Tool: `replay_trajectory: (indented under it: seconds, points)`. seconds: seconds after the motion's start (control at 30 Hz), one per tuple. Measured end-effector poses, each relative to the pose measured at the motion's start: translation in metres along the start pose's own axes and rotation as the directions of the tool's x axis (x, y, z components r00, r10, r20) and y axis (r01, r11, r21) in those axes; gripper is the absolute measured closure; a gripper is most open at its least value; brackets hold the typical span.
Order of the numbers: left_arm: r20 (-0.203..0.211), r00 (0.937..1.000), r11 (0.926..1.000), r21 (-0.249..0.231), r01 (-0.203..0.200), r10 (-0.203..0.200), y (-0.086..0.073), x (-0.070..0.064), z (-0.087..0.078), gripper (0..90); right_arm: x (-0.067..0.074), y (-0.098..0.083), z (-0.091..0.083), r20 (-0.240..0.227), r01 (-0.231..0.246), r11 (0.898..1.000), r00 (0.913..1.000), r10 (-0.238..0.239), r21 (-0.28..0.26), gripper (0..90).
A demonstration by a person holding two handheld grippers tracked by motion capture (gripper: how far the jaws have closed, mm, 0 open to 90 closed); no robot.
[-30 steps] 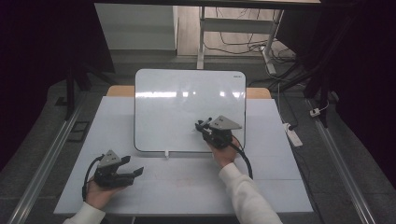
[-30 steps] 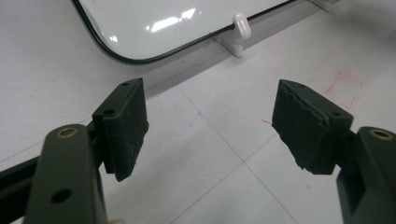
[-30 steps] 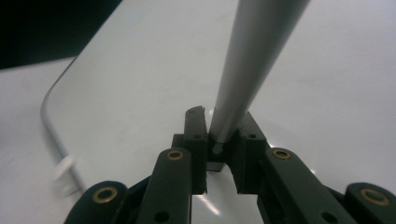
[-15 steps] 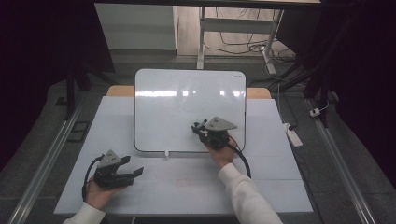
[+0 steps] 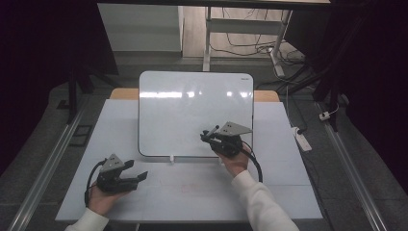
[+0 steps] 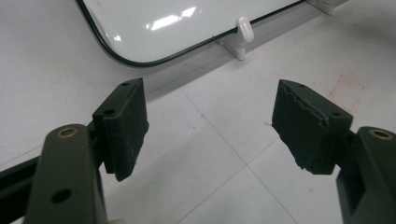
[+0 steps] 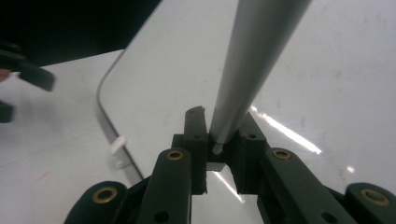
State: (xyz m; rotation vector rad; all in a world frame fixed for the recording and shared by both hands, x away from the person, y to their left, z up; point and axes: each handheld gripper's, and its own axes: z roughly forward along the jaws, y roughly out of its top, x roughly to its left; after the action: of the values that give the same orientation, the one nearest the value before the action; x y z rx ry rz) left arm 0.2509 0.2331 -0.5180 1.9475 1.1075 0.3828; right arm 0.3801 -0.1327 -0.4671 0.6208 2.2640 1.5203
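Dark floor is surrounding a pale tabletop (image 5: 57, 192), with cables, a power strip (image 5: 302, 139) and metal frame legs lying beyond its far and right edges. Standing along the middle of the far half is a whiteboard (image 5: 192, 110), leaning back and propped in small white clips (image 5: 171, 158) at its lower edge; light is glaring off its glossy face. Faint red marks (image 6: 348, 86) are showing on the tabletop in front of the board.

Nothing is standing between the claws and the board. The right claw (image 5: 208, 135) is hovering over the board's lower right area, held up by a hand in a white sleeve (image 5: 260, 202), its cable trailing back toward the near edge. Its jaws are clamping tight on a slim grey marker (image 7: 252, 60), gripping it near its end, so that the barrel is running up and away from the jaws across the board's white face. In the right gripper view the board's rounded lower corner and one clip are lying off to the left of the jaws.

The left claw (image 5: 137, 177) is resting near the tabletop's near left corner, well apart from the board, pointing toward the middle. Its jaws are gaping wide with only bare tabletop between the pads (image 6: 123, 126), the board's near corner lying just ahead.
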Motion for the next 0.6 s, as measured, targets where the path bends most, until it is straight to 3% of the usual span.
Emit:
replay_trajectory:
  seconds: [0.3,0.6]
  points:
    - [-0.016,0.9998,0.9988,-0.049,0.008,-0.009,0.001,-0.001,-0.005,27.8,0.014,-0.003,-0.023,-0.108,-0.013,1.0,0.994,0.013,0.003,77.8]
    - [-0.02,0.9998,0.9959,-0.09,0.003,-0.005,0.005,-0.005,-0.01,28.3,0.026,-0.009,-0.02,-0.178,-0.01,0.999,0.9839,0.019,0.049,77.8]
